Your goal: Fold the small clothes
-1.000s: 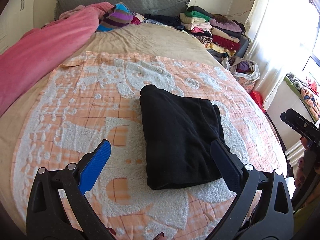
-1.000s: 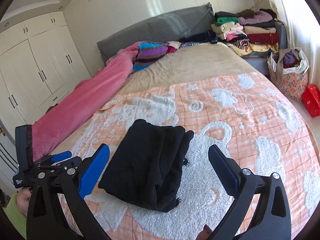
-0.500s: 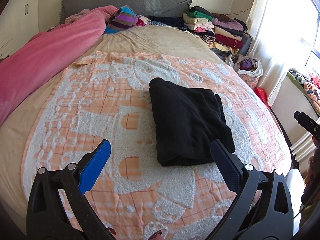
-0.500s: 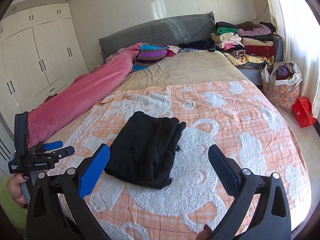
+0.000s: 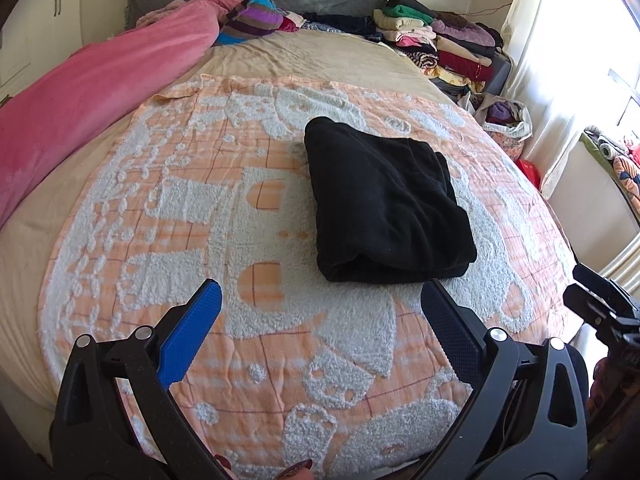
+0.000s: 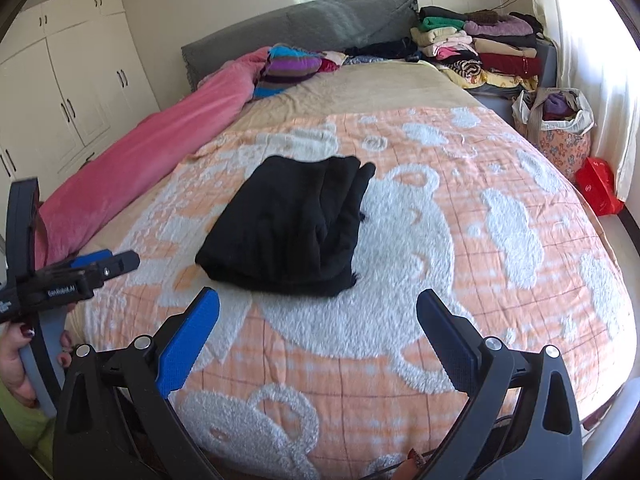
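Observation:
A folded black garment (image 5: 384, 204) lies on the orange-and-white blanket (image 5: 248, 240) in the middle of the bed; it also shows in the right wrist view (image 6: 296, 224). My left gripper (image 5: 320, 300) is open and empty, held back from the garment's near edge. My right gripper (image 6: 318, 308) is open and empty, also short of the garment. The right gripper's body shows at the right edge of the left wrist view (image 5: 604, 308), and the left gripper shows at the left of the right wrist view (image 6: 68, 280).
A pink duvet (image 5: 92, 92) lies along the bed's left side. A striped garment (image 5: 252, 20) and stacked folded clothes (image 5: 440, 40) sit near the grey headboard (image 6: 320, 24). A floral bag (image 6: 560, 132) and red item (image 6: 600, 188) stand on the floor. White wardrobes (image 6: 72, 92) line the left wall.
Both grippers have pulled back from the folded black garment, which now sits farther away in both views. The garment has not moved on the blanket. Both stay open.

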